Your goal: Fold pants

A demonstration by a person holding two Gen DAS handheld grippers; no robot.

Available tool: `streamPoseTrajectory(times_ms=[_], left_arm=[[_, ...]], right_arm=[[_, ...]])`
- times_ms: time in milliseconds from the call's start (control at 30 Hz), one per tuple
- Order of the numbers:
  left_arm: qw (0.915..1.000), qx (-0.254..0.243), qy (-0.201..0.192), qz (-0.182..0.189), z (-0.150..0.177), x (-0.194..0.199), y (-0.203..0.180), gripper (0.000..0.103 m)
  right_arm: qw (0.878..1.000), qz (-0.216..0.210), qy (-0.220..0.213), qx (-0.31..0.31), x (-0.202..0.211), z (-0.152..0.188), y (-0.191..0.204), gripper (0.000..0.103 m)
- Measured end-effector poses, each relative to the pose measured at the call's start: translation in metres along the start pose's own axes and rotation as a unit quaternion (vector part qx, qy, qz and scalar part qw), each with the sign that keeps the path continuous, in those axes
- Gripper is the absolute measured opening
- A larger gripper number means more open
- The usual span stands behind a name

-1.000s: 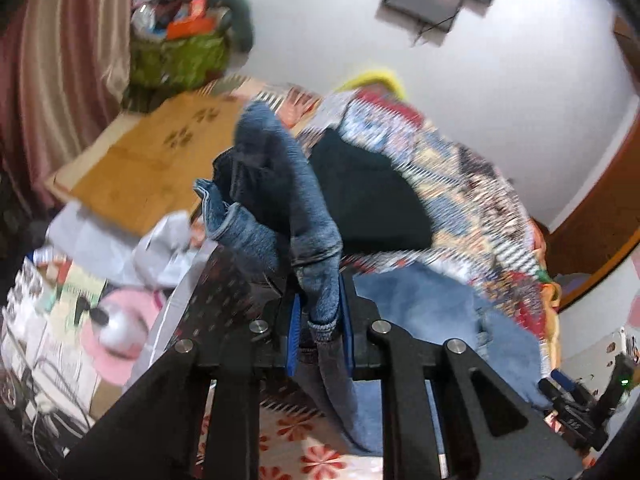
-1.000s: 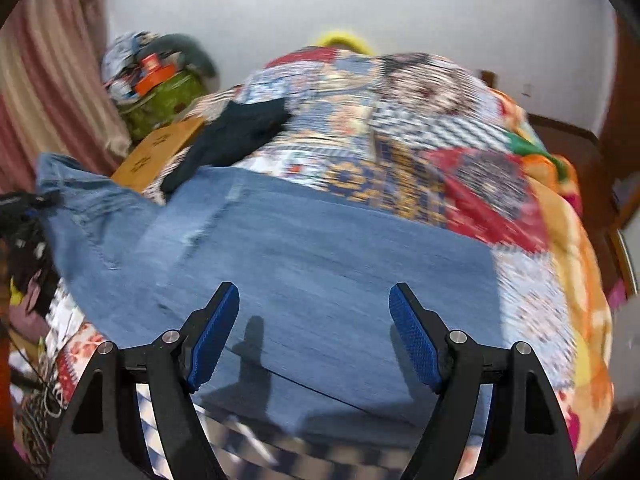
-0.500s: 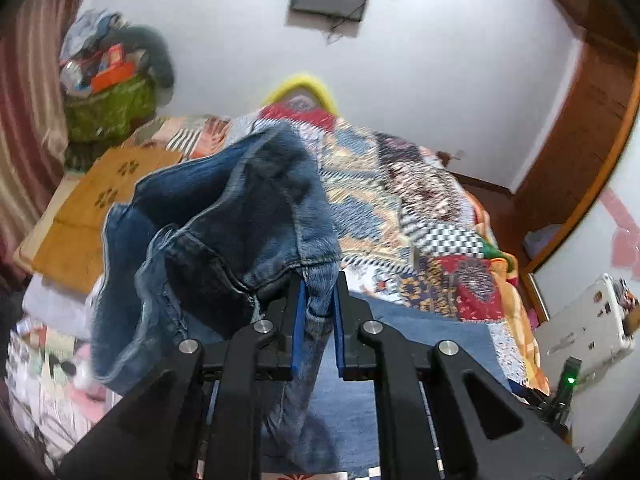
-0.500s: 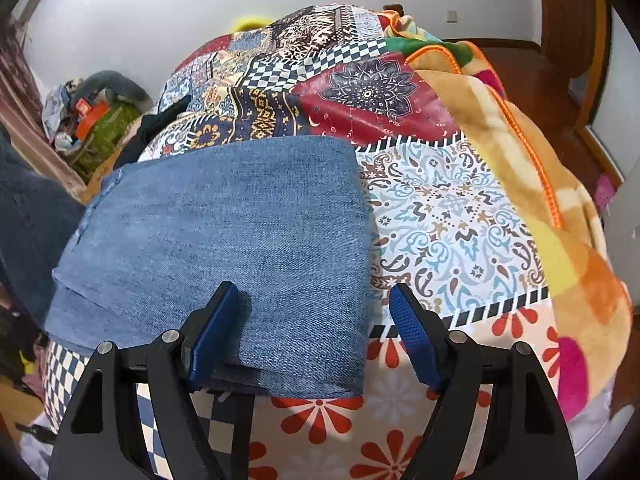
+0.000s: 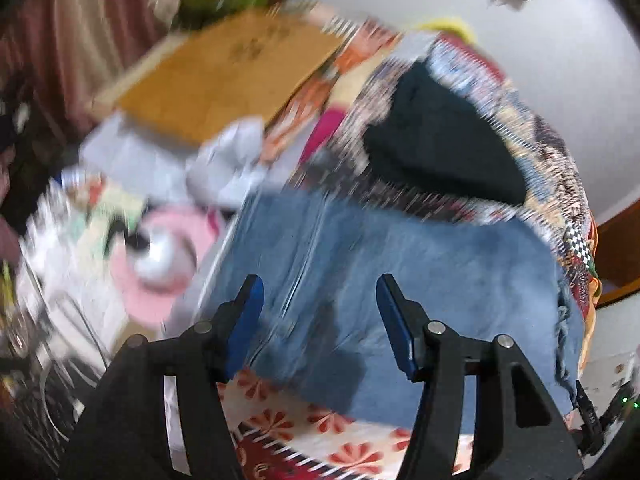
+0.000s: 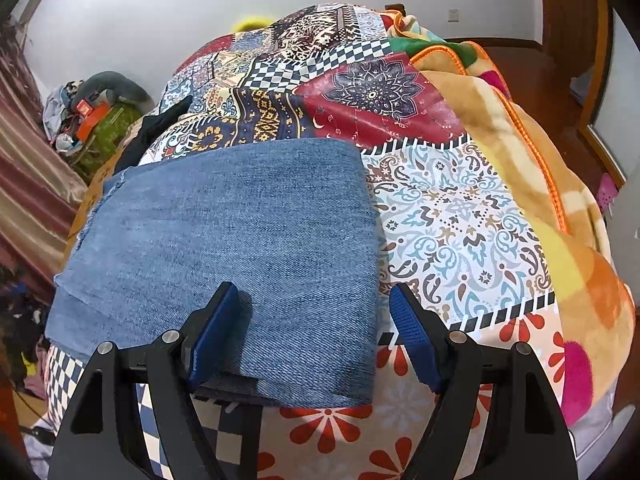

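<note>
Blue denim pants [image 6: 224, 240] lie folded into a flat rectangle on the patchwork bedspread [image 6: 460, 216]. In the blurred left wrist view the same pants [image 5: 400, 280] spread below my left gripper [image 5: 318, 300], whose jaws are opening with nothing between the pads. My right gripper [image 6: 312, 320] stands open over the near right corner of the folded pants; its left pad [image 6: 212, 332] rests on the denim and its right pad [image 6: 412, 340] hangs over the bedspread beside the fold's right edge.
A black garment [image 5: 440, 140] lies on the bed beyond the pants. Left of the bed are a brown board [image 5: 224, 76], white cloths [image 5: 224, 168] and a pink round item [image 5: 160, 260]. An orange blanket [image 6: 540, 168] covers the bed's right side. A cluttered green bag [image 6: 100, 128] sits by the curtain.
The left gripper held up a denim end, carried it over the bed, then let go and came down; the pants now lie flat. The right gripper swung right, then stayed still.
</note>
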State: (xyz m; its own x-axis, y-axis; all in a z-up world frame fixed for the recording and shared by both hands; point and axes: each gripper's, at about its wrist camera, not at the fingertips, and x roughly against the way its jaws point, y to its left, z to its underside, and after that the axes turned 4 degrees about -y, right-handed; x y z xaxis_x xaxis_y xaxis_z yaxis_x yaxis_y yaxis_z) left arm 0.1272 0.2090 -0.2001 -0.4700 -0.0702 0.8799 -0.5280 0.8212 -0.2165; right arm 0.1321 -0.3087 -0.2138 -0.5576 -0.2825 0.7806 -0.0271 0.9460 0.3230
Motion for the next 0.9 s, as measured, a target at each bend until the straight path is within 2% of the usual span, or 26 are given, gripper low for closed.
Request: streamPoseTrajectory(times_ms=[133,233,300,433,500,633,700,733,767,833,900], left_arm=[[0.9925,0.078,0.066,0.067,0.027,-0.025,0.037,0.058],[0.9891,0.091,0.081,0.082,0.046,-0.028,0.043,0.059],[0.9876,0.098,0.087,0.086,0.053,-0.028,0.046,0.066],[0.9631,0.162,0.141,0.163,0.073,-0.042,0.056,0.066],[0.9597,0.168,0.152,0.167,0.076,-0.051,0.055,0.066],[0.953,0.192,0.141,0.187,0.073,-0.07,0.051,0.072],[0.9452,0.213,0.134,0.208,0.073,-0.082,0.052,0.086],[0.9396,0.228,0.128,0.221,0.071,-0.089,0.052,0.089],[0.9375,0.236,0.126,0.223,0.068,-0.091,0.052,0.089],[0.9362,0.244,0.124,0.22,0.062,-0.097,0.047,0.089],[0.9405,0.237,0.124,0.209,0.056,-0.097,0.041,0.07]], right_arm=[[1.0,0.017,0.0,0.013,0.001,-0.001,0.006,0.075],[1.0,0.022,-0.001,0.016,0.001,-0.001,0.007,0.075],[1.0,0.024,0.001,0.015,0.0,-0.001,0.007,0.075],[1.0,0.026,0.0,0.015,-0.001,-0.001,0.009,0.075],[1.0,0.025,-0.001,0.013,-0.001,-0.001,0.009,0.075],[1.0,0.025,0.001,0.013,-0.001,-0.001,0.01,0.075],[1.0,0.026,0.001,0.016,-0.001,-0.001,0.011,0.075],[1.0,0.025,0.001,0.016,-0.001,-0.001,0.011,0.075],[1.0,0.024,0.001,0.015,-0.002,-0.001,0.011,0.075],[1.0,0.024,0.001,0.011,-0.002,-0.001,0.011,0.075],[1.0,0.022,-0.001,0.01,-0.002,0.0,0.01,0.075]])
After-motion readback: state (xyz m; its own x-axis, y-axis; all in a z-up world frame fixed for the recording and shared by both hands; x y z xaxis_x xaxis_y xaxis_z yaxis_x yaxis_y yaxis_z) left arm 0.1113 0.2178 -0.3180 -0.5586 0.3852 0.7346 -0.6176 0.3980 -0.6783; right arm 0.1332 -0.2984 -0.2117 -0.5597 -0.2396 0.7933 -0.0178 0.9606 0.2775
